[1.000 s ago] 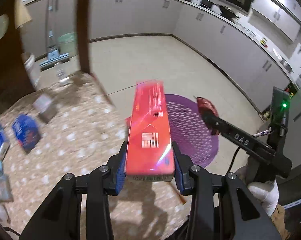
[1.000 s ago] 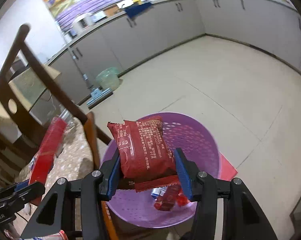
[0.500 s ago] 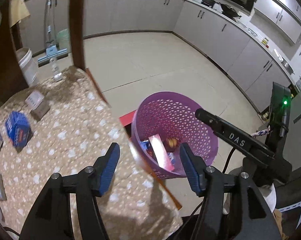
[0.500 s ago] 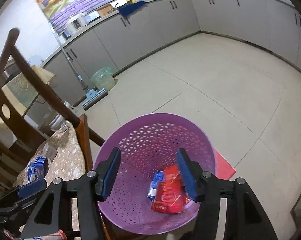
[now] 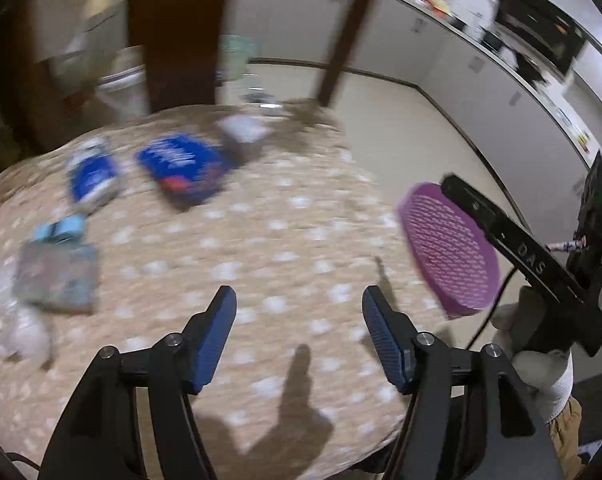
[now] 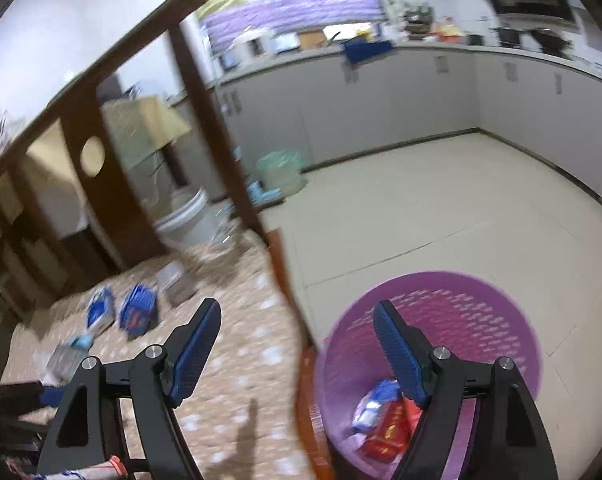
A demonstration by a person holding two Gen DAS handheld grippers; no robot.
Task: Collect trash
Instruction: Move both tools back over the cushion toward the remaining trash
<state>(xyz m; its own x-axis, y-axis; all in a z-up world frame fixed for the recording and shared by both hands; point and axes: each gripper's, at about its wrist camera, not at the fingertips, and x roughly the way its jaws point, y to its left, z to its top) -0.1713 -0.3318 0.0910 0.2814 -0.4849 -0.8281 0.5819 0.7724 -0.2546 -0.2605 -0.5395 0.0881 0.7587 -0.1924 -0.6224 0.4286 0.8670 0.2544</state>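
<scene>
Opening wider with nothing between their jaws, both hand-held grippers, left (image 5: 297, 332) and right (image 6: 297, 340), have dropped their red packets into the purple basket (image 6: 501, 320) at lower right; blue wrappers (image 5: 185, 164) on the surface at upper left remain.

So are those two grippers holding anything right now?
No. The left gripper and right gripper are both empty, jaws opening with nothing between them.

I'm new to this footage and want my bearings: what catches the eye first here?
The purple basket on the floor beside the table, with red and blue wrappers in its bottom. Next, the blue packets scattered on the dotted tablecloth, beyond the empty left hand-held gripper, whose jaws are opening.
</scene>
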